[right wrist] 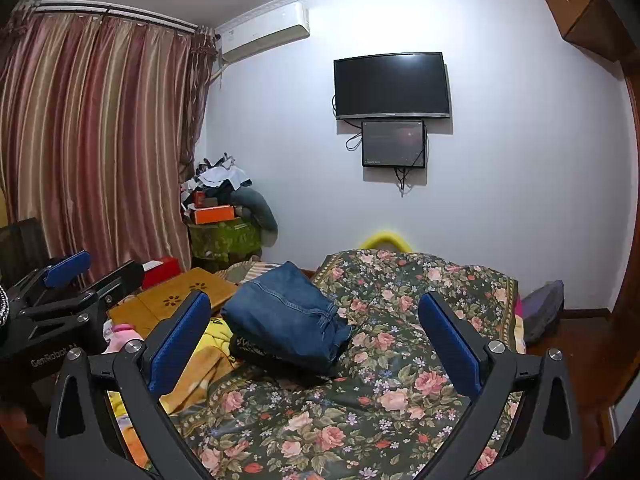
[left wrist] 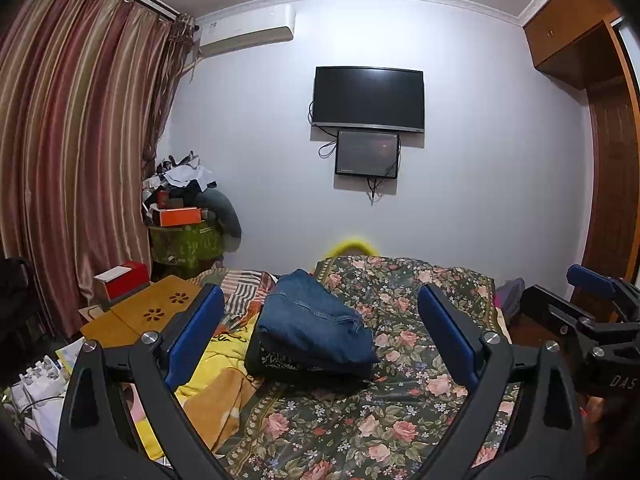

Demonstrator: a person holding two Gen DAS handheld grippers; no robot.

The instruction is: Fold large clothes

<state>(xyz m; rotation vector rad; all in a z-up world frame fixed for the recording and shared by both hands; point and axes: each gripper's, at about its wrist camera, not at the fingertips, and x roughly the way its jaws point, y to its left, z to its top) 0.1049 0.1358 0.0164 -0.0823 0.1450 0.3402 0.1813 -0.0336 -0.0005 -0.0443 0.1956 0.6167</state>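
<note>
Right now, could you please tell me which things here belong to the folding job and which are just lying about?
Job:
- folded jeans
- dark garment beneath them
- left hand-held gripper, open
- right hand-held gripper, open

Lying about:
- orange box
- red box
- wooden lap desk
- yellow blanket

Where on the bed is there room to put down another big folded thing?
The flowered bedspread lies bare to the right of the folded jeans, between them and the bed's right edge, and in front of them too. The left side is crowded: a yellow blanket and a wooden lap desk.
</note>
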